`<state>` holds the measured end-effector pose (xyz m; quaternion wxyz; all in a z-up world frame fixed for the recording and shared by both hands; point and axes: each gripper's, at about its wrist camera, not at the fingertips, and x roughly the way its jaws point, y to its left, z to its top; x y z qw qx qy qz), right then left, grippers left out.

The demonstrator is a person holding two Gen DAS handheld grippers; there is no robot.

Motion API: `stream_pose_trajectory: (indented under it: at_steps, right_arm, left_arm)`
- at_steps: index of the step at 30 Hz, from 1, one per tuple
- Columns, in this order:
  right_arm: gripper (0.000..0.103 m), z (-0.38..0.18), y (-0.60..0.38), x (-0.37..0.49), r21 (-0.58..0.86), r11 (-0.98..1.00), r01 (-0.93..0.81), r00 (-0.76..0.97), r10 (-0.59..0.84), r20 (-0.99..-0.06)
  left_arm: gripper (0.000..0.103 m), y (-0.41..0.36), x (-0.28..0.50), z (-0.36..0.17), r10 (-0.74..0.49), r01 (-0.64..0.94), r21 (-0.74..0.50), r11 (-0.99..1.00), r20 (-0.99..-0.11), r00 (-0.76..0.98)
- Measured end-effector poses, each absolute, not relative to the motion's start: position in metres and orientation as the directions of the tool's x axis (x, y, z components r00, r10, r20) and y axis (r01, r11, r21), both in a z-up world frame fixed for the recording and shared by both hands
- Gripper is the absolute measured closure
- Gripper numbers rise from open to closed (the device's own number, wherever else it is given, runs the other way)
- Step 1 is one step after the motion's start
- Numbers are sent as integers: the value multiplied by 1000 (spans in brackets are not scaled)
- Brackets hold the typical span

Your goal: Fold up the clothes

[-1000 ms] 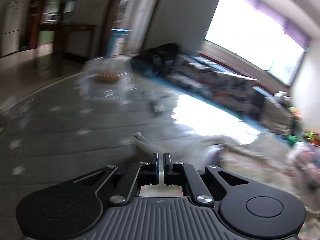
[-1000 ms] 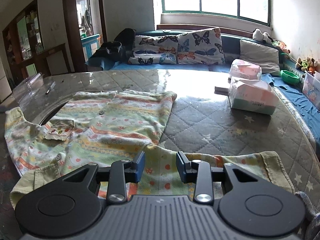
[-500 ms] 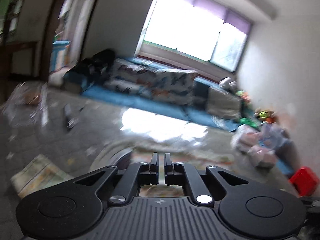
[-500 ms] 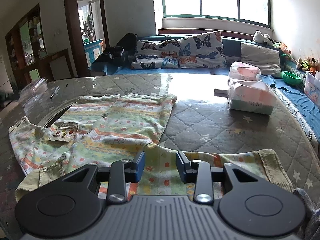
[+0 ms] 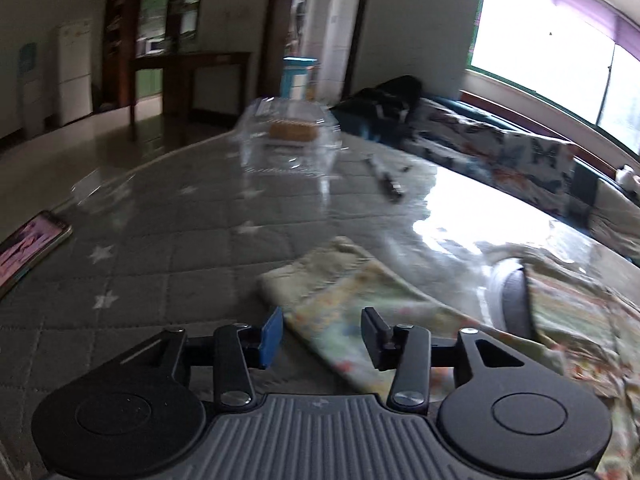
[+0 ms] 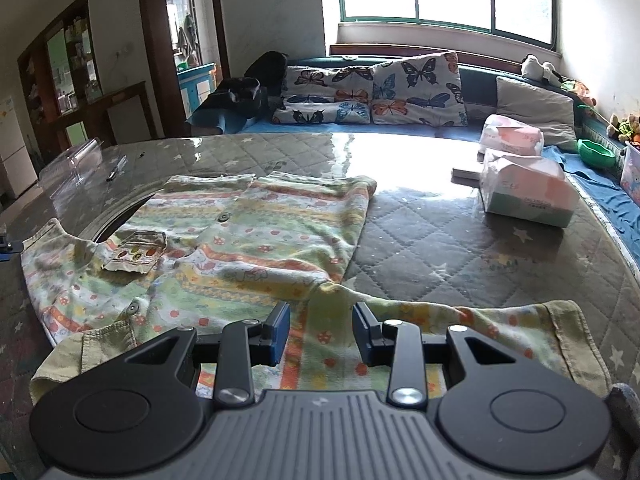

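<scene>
Quilted grey table cover [image 6: 460, 240] with star print, under glossy clear sheeting; sofa with butterfly cushions [image 6: 376, 92] behind. Item: patterned shirt [image 6: 240, 248], spread flat, front up, chest pocket [image 6: 134, 256] showing. One sleeve [image 5: 348, 312] lies between the fingers of my left gripper [image 5: 322, 336], jaws spread, not gripping. My right gripper [image 6: 322, 334] hangs over the other sleeve, jaws spread. Also: two tissue packs [image 6: 524, 184], clear plastic box [image 5: 290, 140], pen [image 5: 386, 178], probably a phone [image 5: 28, 246] at the blurred table edge
</scene>
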<state>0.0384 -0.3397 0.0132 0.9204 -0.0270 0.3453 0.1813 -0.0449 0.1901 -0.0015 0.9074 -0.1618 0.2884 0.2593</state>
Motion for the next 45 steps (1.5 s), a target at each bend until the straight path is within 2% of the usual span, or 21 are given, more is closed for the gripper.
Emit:
stream_pose_trajectory:
  at_steps: [7,10,15,18,23,32,41,45]
  right_arm:
    - [68,16,-331,40,57,932,-358,691,306,-655]
    - [68,17,-329,41,52,933,-356,690,300,-658]
    - [68,19,-326,41,49,931,-362,692,303,-655]
    - [68,21,-326,41,51,930,-365,695,308,-649]
    - [68,23,-328,38,58,930,-363,702,314,-639]
    - [68,28,-339,32,87,932,-353,723,330,-607]
    - [68,35,-344,28,102,931,-351,737,342,-583]
    - [68,37,-345,25,107,930,-351,739,345,-578]
  left_arm:
    - [56,203,-33,-8,394,-593,-167,788,-603,693]
    - [59,208,-28,-10,384,-593,-184,784,-607,696]
    - [93,213,-28,-14,370,-594,-207,777,-614,697]
    - [98,217,-32,-11,342,-585,-264,767,-604,720]
    - [100,205,-36,14,275,-513,-345,786,-549,790]
    - [100,133,-23,72,19,-219,-439,871,-416,909]
    - [100,28,-1,83,-357,126,-517,846,-375,855]
    - [100,-15,6,63,-493,232,-541,808,-407,769]
